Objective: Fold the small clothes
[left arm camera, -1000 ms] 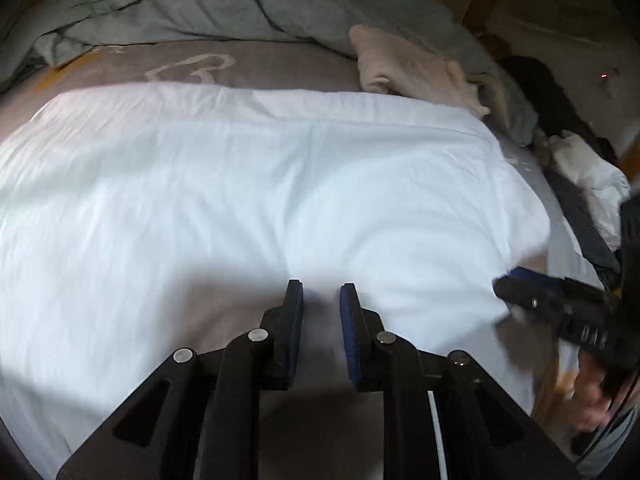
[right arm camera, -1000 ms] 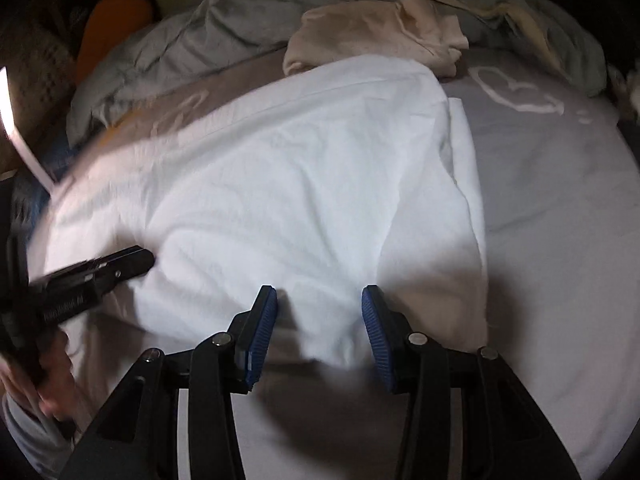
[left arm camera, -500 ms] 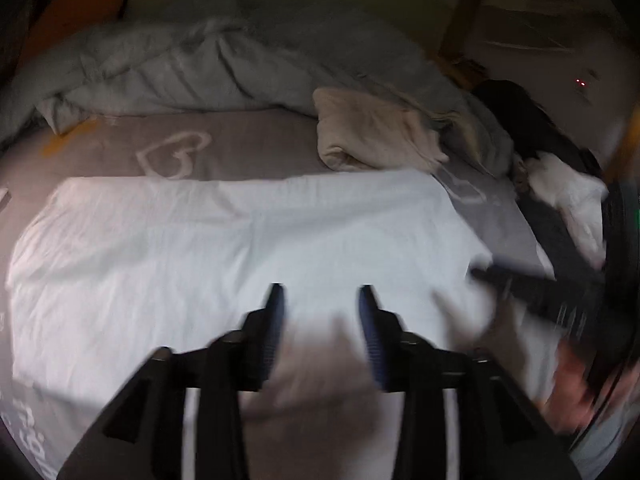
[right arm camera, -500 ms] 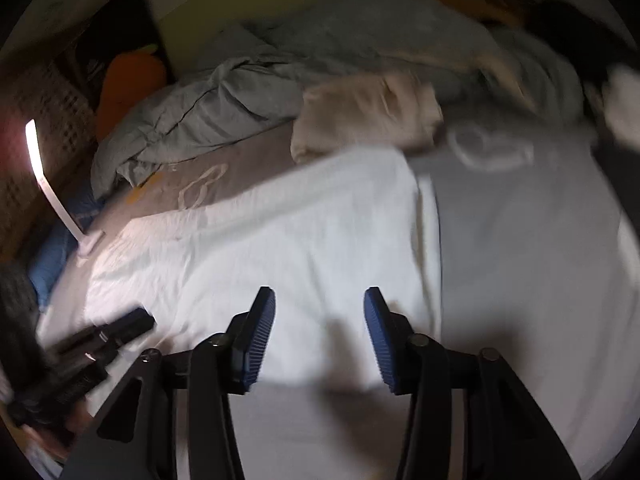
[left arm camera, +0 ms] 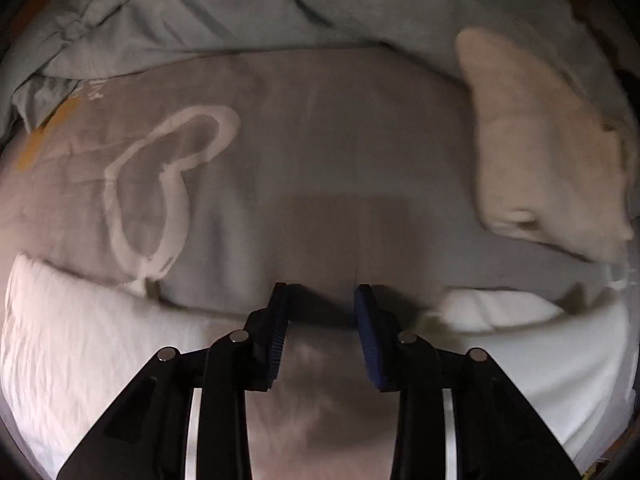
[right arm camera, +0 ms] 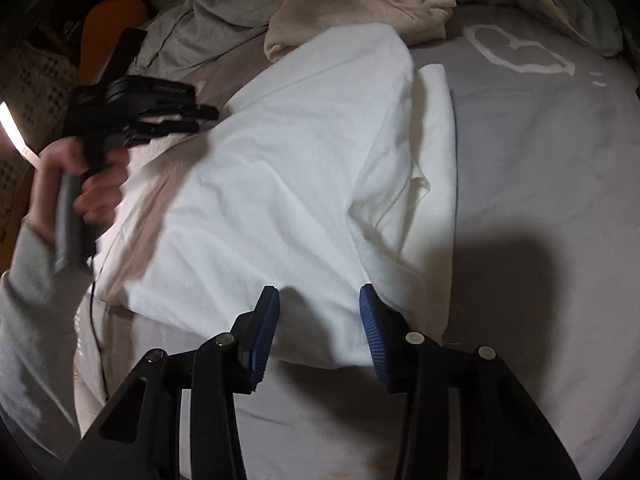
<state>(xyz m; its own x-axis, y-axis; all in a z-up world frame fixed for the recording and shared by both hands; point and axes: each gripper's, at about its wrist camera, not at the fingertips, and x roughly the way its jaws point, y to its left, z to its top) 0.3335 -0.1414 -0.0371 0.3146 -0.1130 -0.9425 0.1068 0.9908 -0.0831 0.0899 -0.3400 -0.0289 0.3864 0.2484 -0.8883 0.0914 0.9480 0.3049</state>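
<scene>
A white garment [right arm camera: 280,184] lies spread on the grey bed sheet [right arm camera: 520,200], one edge folded over on its right side. In the left wrist view the white garment [left arm camera: 80,360] fills the bottom of the frame. My left gripper [left arm camera: 322,320] is open and empty over the garment's far edge; it also shows in the right wrist view [right arm camera: 200,118] at the garment's left side. My right gripper [right arm camera: 318,320] is open and empty just above the garment's near edge.
A cream garment [left arm camera: 540,152] lies crumpled at the back, also seen in the right wrist view [right arm camera: 360,4]. A rumpled grey duvet [left arm camera: 200,12] lines the far side. The sheet carries a white heart print [left arm camera: 160,184]. An orange object [right arm camera: 108,36] and a light strip [right arm camera: 16,136] sit far left.
Both grippers dropped back low over the garment. The left gripper moved forward to the garment's far edge and its jaws widened. The right gripper came to the near edge.
</scene>
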